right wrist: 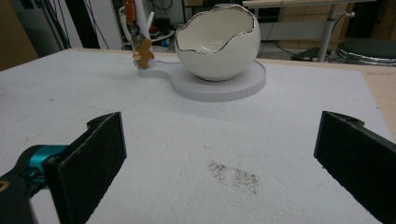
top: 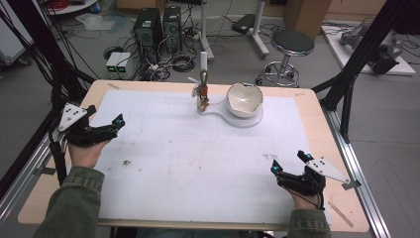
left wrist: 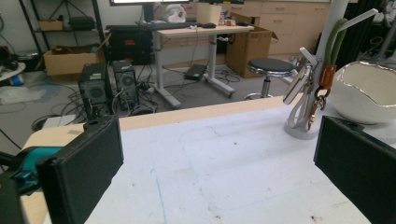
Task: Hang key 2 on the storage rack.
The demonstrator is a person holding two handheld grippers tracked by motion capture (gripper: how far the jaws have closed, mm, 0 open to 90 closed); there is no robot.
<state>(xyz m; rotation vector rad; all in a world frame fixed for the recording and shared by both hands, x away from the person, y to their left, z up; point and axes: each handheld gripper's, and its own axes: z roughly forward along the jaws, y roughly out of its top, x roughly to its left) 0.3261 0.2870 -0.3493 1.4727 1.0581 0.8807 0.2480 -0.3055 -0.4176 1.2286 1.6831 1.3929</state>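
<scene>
White foam covers the table (top: 163, 163), and both your hands rest near its edges. Start at the left. Your left gripper (top: 106, 120) sits at about 9 o'clock on the board. Its jaws stand wide apart and hold nothing. In the left gripper view you look across bare foam toward the far side.

Now look at 12 o'clock. A thin stand (top: 203, 91) is there with little things hanging on it, maybe keys, but they are too small to tell. Just beside it, to the right, sits the egg-shaped bowl (top: 244, 99) with a cracked, shiny rim. Both share one flat white base (top: 223, 116).

Your right gripper (top: 289, 165) waits at about 4 o'clock. It is open wide too, with nothing in it, and it points at the bowl.

I think you are only getting ready, and no grab has begun. Next, you need to reach forward to the stand or bowl, slow and straight, jaws kept open.
</scene>
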